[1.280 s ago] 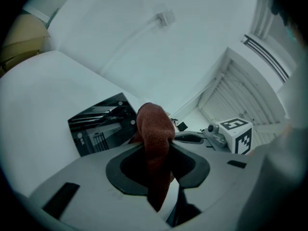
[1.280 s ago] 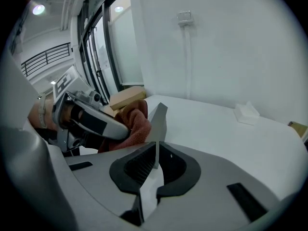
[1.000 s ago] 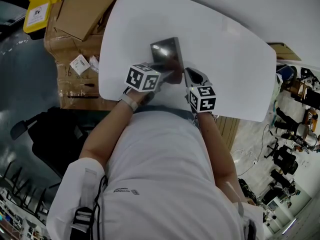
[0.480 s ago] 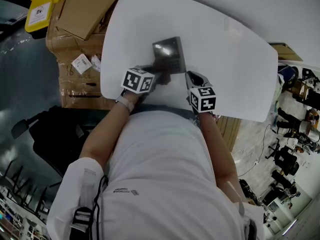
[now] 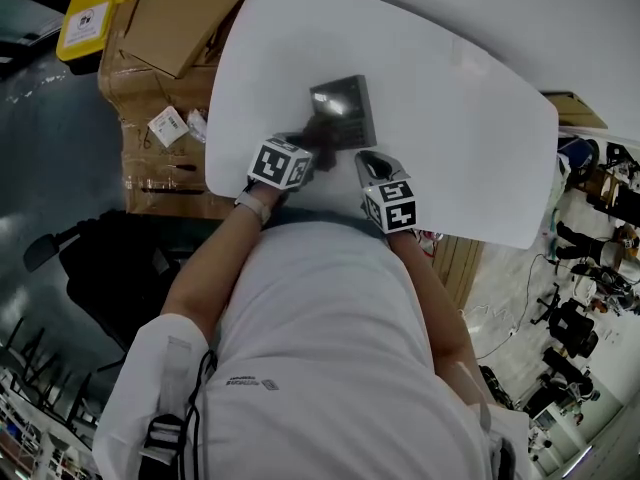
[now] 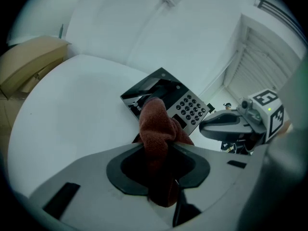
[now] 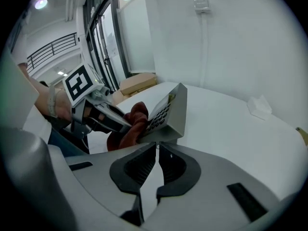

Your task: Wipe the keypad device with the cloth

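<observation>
- Two claws meet at the keypad device (image 6: 190, 107), which sits with its face sloped near the middle of the white bench (image 5: 450, 118).
- Left claw (image 6: 159, 148) is clamped on a bunched red-brown cloth (image 6: 156, 124); its free end lies on the device, likely so the wad does the rubbing.
- Right claw (image 7: 156, 150), jaws together and empty, sits at the device's near edge, seemingly bracing it.
- Cardboard boxes (image 5: 160, 28) lie beyond the bench's edge, well apart; nothing appears to obstruct wiping.

Keypad device (image 5: 345, 110) on table (image 5: 460, 118); left claw (image 5: 316, 140), right claw (image 5: 364, 158) near it.
</observation>
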The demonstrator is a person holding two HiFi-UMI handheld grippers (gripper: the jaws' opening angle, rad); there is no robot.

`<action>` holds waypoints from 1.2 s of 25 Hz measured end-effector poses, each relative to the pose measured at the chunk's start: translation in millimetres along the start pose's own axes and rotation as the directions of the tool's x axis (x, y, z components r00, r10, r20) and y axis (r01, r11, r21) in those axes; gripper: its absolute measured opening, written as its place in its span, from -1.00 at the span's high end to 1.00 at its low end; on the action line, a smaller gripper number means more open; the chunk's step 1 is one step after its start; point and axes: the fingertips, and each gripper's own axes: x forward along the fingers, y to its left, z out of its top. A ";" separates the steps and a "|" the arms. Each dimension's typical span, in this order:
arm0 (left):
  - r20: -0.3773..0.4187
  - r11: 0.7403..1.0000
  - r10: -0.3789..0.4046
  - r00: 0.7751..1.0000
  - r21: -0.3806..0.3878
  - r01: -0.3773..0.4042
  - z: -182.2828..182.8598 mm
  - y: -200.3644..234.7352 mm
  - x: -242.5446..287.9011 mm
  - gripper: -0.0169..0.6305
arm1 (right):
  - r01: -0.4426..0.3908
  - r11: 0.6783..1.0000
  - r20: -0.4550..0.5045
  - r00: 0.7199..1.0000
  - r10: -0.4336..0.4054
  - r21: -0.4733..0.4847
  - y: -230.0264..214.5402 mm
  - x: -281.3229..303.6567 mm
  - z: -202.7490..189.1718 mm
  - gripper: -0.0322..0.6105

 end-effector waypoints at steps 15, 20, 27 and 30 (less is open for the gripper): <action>0.070 0.992 0.126 0.990 0.006 -0.126 3.0 -0.3 -27.4 0.60 | -0.041 0.998 0.111 0.993 0.035 0.050 -15.5 -19.8 10.5 0.79; 0.241 0.992 0.124 0.963 -0.019 -0.123 33.5 -31.2 -74.5 0.60 | -0.128 0.989 0.256 0.961 0.104 0.079 -18.7 -52.7 39.7 0.79; 0.497 0.991 0.061 0.866 0.072 -0.111 81.2 -115.1 -152.1 0.60 | -0.215 0.977 0.435 0.880 0.193 0.001 -6.6 -125.4 91.1 0.79; 0.573 0.990 0.044 0.819 0.085 -0.112 86.3 -138.9 -182.5 0.60 | -0.243 0.970 0.492 0.842 0.223 -0.025 5.6 -154.6 106.4 0.79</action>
